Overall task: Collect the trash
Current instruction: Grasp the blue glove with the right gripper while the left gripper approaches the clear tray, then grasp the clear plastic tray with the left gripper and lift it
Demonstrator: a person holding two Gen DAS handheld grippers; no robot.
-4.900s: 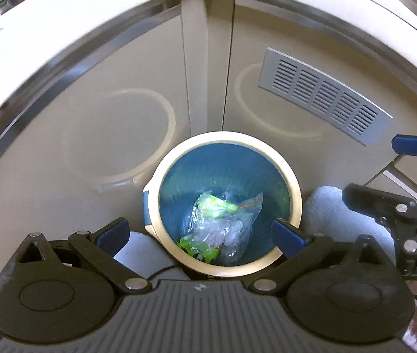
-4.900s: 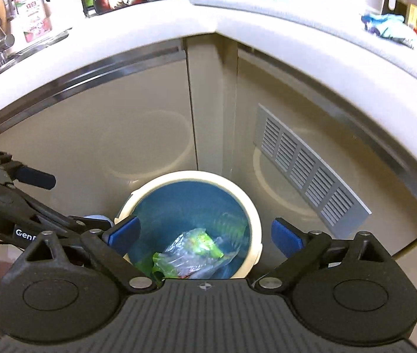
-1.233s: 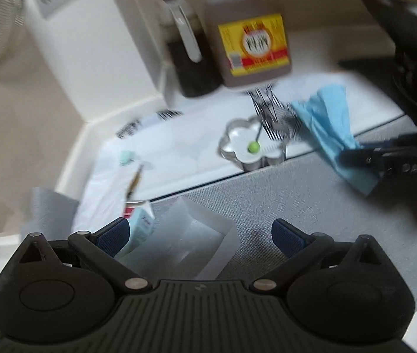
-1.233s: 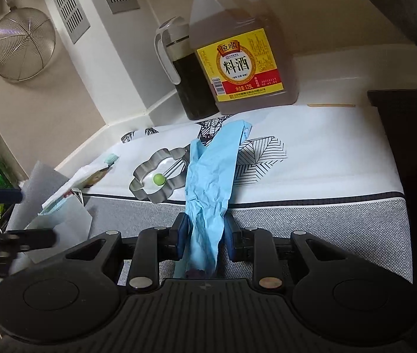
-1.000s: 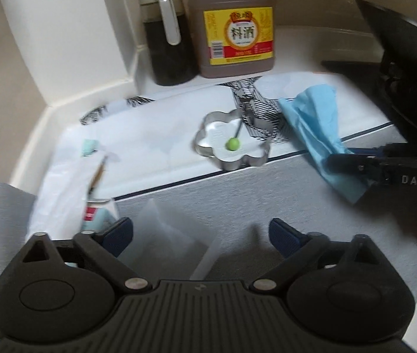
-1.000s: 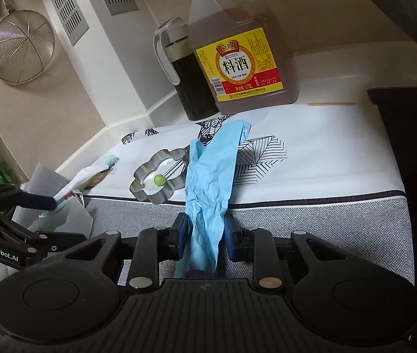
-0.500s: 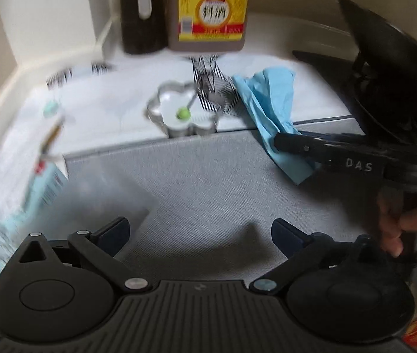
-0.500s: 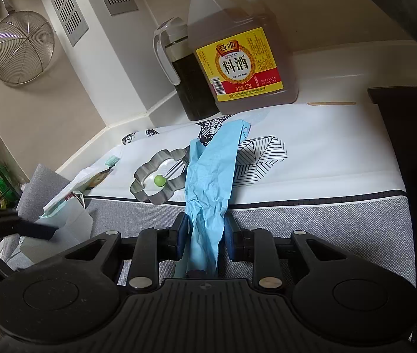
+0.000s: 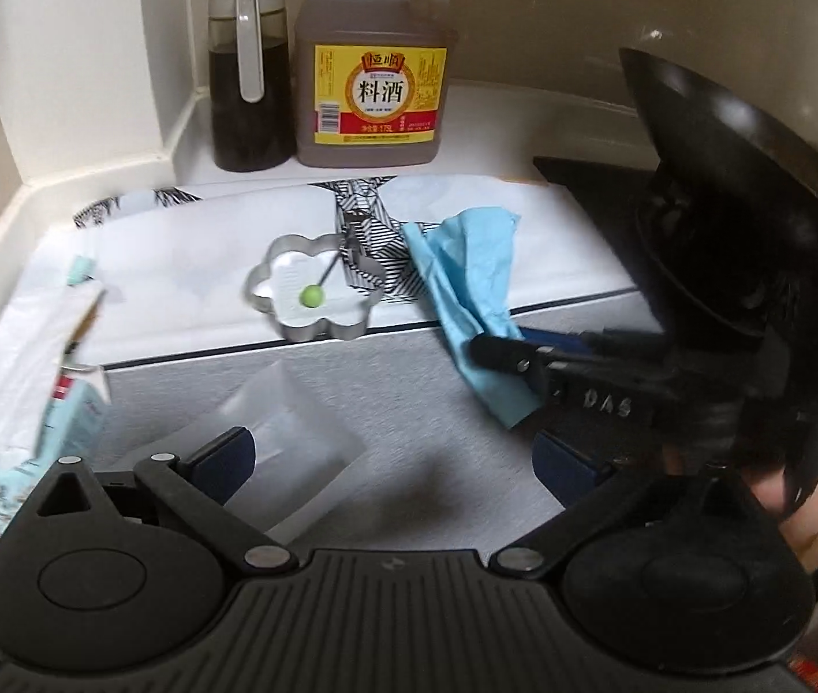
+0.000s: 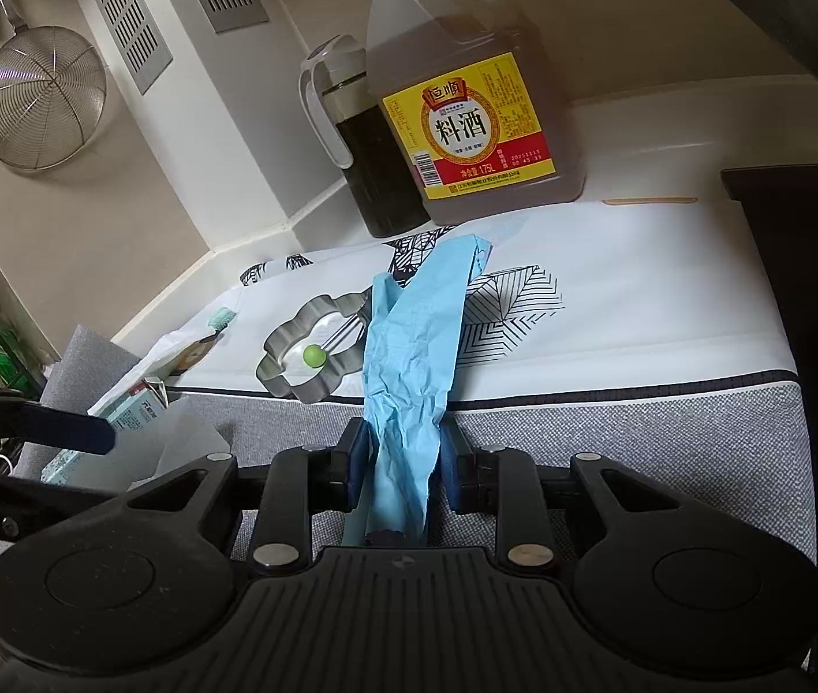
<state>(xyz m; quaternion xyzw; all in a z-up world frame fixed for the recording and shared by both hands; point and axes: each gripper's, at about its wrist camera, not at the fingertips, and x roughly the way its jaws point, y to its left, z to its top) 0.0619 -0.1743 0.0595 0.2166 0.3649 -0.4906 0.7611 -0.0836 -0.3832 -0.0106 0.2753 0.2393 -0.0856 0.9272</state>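
Observation:
My right gripper (image 10: 400, 459) is shut on a crumpled light blue glove (image 10: 414, 358) that trails forward over the mat on the counter. The same glove (image 9: 469, 283) shows in the left wrist view, with the right gripper (image 9: 504, 349) clamped on its near end. My left gripper (image 9: 391, 462) is open and empty, low over the grey mat (image 9: 409, 398). A clear plastic wrapper (image 9: 287, 433) lies between its fingers, nearer the left finger. A small teal and white carton (image 9: 71, 416) and white paper scraps (image 9: 56, 317) lie at the left.
A flower-shaped metal mould (image 9: 313, 294) with a green-tipped pin lies mid-counter. A dark sauce jug (image 9: 247, 69) and a large cooking wine bottle (image 9: 377, 63) stand at the back. A black pan (image 9: 743, 202) is at the right. A wire strainer (image 10: 39, 98) hangs on the wall.
Earlier both grippers were open over a bin holding plastic trash. In the last second the right gripper stays shut on the glove, unmoved; the left gripper has swung about above the clear wrapper.

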